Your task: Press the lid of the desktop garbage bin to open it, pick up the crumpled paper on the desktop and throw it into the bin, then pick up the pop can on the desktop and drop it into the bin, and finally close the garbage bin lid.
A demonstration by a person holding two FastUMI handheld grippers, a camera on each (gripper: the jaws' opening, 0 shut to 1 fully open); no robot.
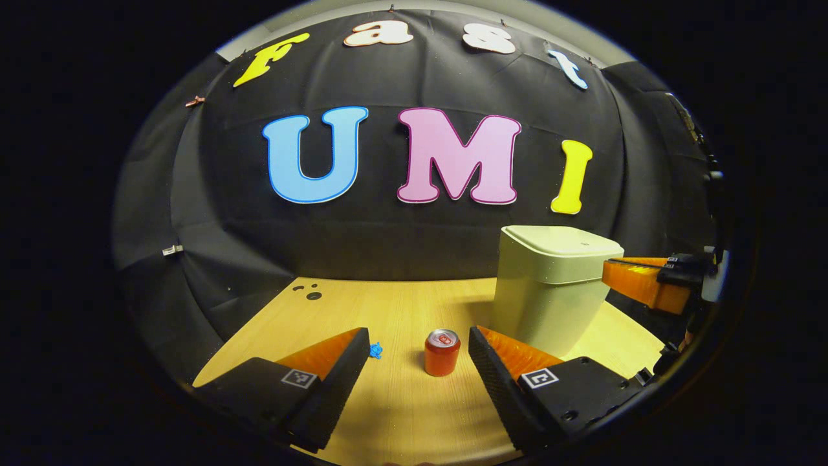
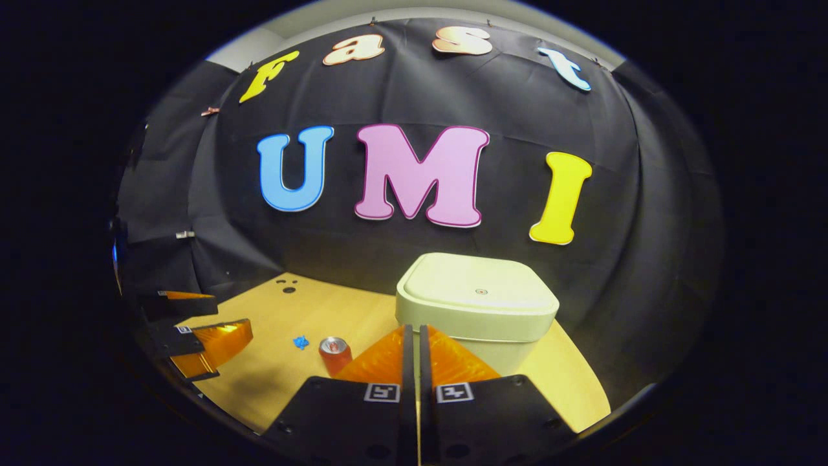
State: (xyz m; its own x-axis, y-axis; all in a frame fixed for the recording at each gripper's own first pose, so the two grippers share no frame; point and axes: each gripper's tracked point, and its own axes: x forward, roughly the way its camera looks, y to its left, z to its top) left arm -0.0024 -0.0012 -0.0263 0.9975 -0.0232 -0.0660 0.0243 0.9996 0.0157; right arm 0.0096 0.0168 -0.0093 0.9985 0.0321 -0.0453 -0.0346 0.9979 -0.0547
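Observation:
A red pop can (image 1: 442, 353) stands upright on the wooden desktop (image 1: 401, 414), just ahead of the gap between my left gripper's (image 1: 417, 336) open fingers, touching neither. The pale bin (image 1: 550, 291) stands to the right of the can with its lid (image 1: 561, 243) down. My right gripper (image 2: 413, 329) is shut with nothing between its fingers, held just in front of the bin (image 2: 479, 323) at about the height of the lid (image 2: 479, 285). In the left gripper view, the right gripper (image 1: 611, 270) pokes in beside the bin's upper right side. From the right gripper view, the can (image 2: 334, 355) and the open left gripper (image 2: 229, 314) lie to the left.
A small blue object (image 1: 376, 351) lies on the desktop left of the can. A few black marks (image 1: 314, 295) sit at the desktop's far left corner. Black cloth closes off the back and sides. Bare wood stretches behind the can and left of the bin.

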